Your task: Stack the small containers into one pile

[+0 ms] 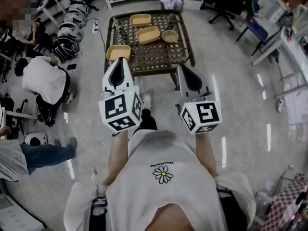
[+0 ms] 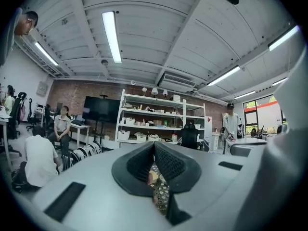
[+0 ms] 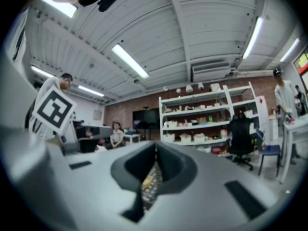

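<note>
Left gripper (image 1: pixel 119 61): jaws together, nothing between. Right gripper (image 1: pixel 182 68): same, closed and empty. Both held level, short of table (image 1: pixel 191 47) near edge. Four containers on table, unstacked: near tray (image 1: pixel 118 52) at front-left corner, middle tray (image 1: pixel 148 34), far tray (image 1: pixel 140 19), round bowl (image 1: pixel 170 36) just right of middle tray.

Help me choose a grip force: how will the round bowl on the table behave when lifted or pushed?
The round bowl looks small, shallow and empty, so it is probably light. Its curved wall may slip or turn between flat jaws. It sits on the open lattice top of the table, so a push might snag rather than slide smoothly.
</note>
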A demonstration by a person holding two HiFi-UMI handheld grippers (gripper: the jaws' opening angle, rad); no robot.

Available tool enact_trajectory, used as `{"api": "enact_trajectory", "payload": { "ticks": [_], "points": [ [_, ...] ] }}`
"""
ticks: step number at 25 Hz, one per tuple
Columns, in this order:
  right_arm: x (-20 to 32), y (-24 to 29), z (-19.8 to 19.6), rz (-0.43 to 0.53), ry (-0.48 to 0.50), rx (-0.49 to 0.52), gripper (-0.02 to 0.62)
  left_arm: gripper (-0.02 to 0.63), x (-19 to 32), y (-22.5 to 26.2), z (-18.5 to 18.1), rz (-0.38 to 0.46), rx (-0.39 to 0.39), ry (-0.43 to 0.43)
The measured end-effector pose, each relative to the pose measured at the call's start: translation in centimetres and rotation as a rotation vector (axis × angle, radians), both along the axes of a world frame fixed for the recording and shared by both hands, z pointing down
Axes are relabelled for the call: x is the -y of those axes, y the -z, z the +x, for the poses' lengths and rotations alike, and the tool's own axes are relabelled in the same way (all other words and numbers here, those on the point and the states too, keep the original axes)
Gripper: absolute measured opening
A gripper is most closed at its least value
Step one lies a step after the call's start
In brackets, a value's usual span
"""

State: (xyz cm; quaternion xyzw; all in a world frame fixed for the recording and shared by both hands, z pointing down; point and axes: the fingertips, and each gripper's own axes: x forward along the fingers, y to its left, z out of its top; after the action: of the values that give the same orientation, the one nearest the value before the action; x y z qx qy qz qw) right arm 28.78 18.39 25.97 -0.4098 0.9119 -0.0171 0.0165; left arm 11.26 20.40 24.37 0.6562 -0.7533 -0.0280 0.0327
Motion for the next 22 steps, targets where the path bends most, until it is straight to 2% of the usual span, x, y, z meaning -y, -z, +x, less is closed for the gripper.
{"api": "enact_trajectory", "payload": {
  "ticks": [5,10,22],
  "points": [
    [3.7,-0.3,0.2,-0.001,-0.041,0.001,0.032,0.026,4.1,-0.2,-0.6,-0.003,0.0,-0.023],
    [8.3,-0.4,-1.8,-0.008,-0.05,0.003,0.032,0.026,9.1,-0.7,-2.7,-0.012,-0.006,-0.045],
    [24.2,0.2,-10.6,-0.03,-0.1,-0.072,0.033,0.027,25.1,-0.8,-12.3,-0.043,-0.042,-0.099]
  ]
}}
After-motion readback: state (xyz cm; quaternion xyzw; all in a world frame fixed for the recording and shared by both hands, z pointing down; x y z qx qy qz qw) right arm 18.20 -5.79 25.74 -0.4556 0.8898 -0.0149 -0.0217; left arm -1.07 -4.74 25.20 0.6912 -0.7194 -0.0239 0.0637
